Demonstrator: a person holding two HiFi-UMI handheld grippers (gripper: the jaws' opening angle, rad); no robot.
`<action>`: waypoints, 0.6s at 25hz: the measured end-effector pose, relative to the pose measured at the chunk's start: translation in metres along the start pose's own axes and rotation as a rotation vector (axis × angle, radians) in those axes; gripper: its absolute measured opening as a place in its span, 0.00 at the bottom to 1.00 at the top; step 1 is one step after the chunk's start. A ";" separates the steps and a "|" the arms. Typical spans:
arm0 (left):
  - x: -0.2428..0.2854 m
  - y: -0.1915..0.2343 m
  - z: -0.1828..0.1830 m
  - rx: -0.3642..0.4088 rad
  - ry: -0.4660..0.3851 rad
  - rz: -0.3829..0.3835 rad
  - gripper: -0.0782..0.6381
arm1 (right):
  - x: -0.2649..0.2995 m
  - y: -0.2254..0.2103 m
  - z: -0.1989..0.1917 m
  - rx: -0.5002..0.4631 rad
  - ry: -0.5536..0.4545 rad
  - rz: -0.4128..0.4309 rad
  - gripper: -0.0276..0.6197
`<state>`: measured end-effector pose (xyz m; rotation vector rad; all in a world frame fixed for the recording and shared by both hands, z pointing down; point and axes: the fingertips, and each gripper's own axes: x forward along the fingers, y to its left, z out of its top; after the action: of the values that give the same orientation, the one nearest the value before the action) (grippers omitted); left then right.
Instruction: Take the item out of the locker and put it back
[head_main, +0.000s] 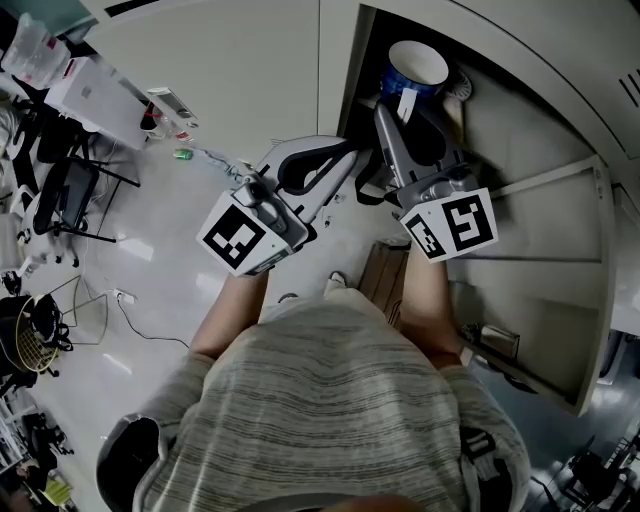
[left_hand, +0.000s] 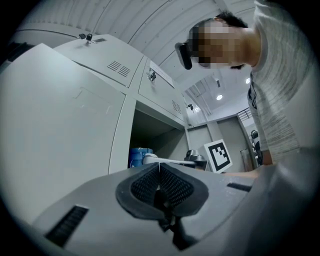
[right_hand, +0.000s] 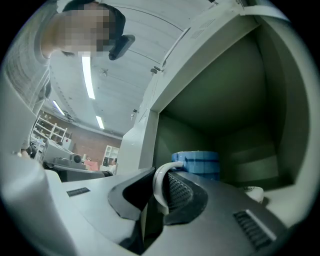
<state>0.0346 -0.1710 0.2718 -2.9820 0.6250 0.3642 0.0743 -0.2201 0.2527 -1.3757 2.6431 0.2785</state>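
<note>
A blue mug (head_main: 415, 70) with a white inside stands in the open locker (head_main: 520, 130) at the upper right of the head view. My right gripper (head_main: 397, 112) reaches into the locker and is shut on the mug's white handle (right_hand: 161, 185); the blue mug (right_hand: 197, 162) sits just beyond the jaws. My left gripper (head_main: 342, 152) hangs outside the locker's left edge, shut with nothing in it (left_hand: 159, 167). From the left gripper view the mug (left_hand: 139, 154) and the right gripper's marker cube (left_hand: 218, 156) show inside the opening.
The locker door (head_main: 585, 300) swings open to the right. A small white object (right_hand: 254, 192) lies on the locker floor beside the mug. Closed locker fronts (head_main: 230, 60) stand to the left. A cardboard box (head_main: 385, 275) sits on the floor below, chairs and cables (head_main: 60, 190) far left.
</note>
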 end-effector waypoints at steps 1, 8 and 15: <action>0.000 0.000 0.000 0.001 -0.001 0.000 0.12 | 0.001 -0.002 -0.002 0.006 0.006 -0.002 0.14; 0.001 0.000 -0.008 -0.002 0.020 -0.006 0.12 | 0.010 -0.011 -0.008 0.037 0.018 -0.013 0.14; 0.005 0.002 -0.004 -0.006 0.003 0.001 0.12 | 0.023 -0.013 -0.013 0.045 0.053 -0.055 0.14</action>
<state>0.0393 -0.1752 0.2741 -2.9885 0.6272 0.3617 0.0710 -0.2484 0.2591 -1.4590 2.6308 0.1774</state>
